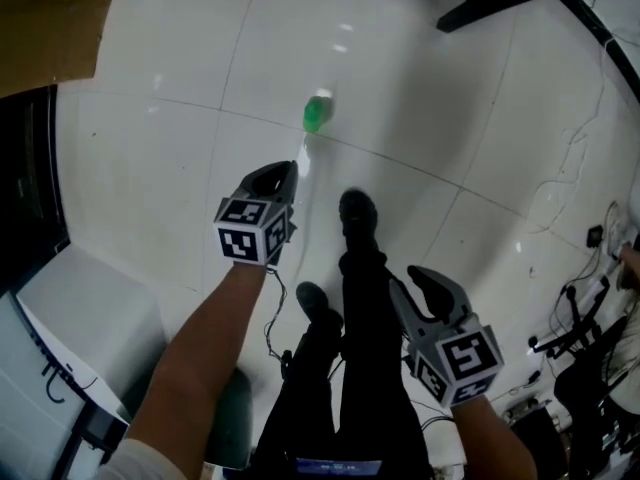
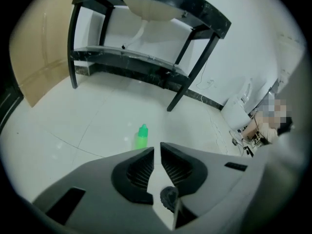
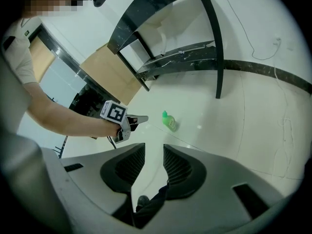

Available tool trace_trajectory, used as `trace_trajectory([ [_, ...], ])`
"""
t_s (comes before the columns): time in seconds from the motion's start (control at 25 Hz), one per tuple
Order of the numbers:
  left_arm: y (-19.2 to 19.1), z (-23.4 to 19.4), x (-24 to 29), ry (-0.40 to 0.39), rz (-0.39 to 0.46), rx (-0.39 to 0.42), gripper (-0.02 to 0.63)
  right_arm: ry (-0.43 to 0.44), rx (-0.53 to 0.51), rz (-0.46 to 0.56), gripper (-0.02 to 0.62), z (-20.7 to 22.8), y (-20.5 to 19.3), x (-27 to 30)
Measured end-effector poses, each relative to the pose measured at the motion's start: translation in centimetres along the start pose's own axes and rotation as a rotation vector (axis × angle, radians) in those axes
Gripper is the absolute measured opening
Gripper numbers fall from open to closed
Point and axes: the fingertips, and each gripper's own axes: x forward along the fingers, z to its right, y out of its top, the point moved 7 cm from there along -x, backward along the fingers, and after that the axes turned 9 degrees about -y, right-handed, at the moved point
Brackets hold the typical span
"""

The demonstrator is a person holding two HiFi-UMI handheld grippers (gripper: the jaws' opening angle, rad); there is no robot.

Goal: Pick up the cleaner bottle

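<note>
A small green cleaner bottle [image 1: 317,114] stands on the white tiled floor, a short way beyond my left gripper [image 1: 290,170]. In the left gripper view the bottle [image 2: 142,136] shows just above and left of the left gripper [image 2: 157,148], whose jaws are shut with nothing between them. The right gripper [image 1: 422,274] hangs lower and to the right, farther from the bottle. In its own view the right gripper [image 3: 154,148] has a narrow empty gap between its jaws, and the bottle [image 3: 169,122] lies ahead beside the left gripper [image 3: 140,118].
A black-framed table [image 2: 146,62] stands beyond the bottle, with brown cardboard [image 2: 39,67] leaning to its left. A white box [image 1: 80,338] sits at the lower left. Cables and stands [image 1: 580,338] crowd the right. The person's dark shoe [image 1: 358,213] stands between the grippers.
</note>
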Motion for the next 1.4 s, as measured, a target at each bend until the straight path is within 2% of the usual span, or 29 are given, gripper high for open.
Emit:
trace_trajectory([
  [0.12,-1.1,-1.5,4.0,-0.015,-0.060,-0.035,0.162,-0.005,0.006,-0.029,0.110,1.6,-0.5,1.6],
  [0.28,-1.9,-3.3,7.4,0.026,-0.094,0.022,0.212,-0.021,0.035,-0.040,0.110,3.1,-1.0,3.2],
  [0.32,-1.7,-3.8,8.0,0.044,-0.086,0.042,0.231,-0.024,0.040,-0.047,0.110,3.2,-1.2,3.6],
  [0.4,-1.4,-4.8,8.9,0.087,-0.057,0.081,0.312,-0.021,0.045,-0.068,0.110,3.5,-1.6,4.2],
  [0.52,-1.0,-5.5,10.7,0.113,-0.019,0.115,0.341,-0.019,0.048,-0.085,0.110,4.3,-2.0,4.9],
  [0.68,-0.6,-5.6,14.1,0.107,-0.005,0.138,0.351,-0.043,0.065,-0.069,0.110,5.6,-2.0,5.7],
  [0.96,0.2,-6.8,18.3,0.122,0.009,0.153,0.351,-0.055,0.069,-0.104,0.110,6.8,-2.7,6.9],
  [1.2,0.1,-7.9,19.9,0.122,0.025,0.112,0.351,-0.061,0.079,-0.116,0.110,7.5,-2.5,7.9],
  [1.4,-0.1,-7.7,20.1,0.137,0.009,0.156,0.351,-0.052,0.094,-0.128,0.110,7.4,-2.3,8.6],
])
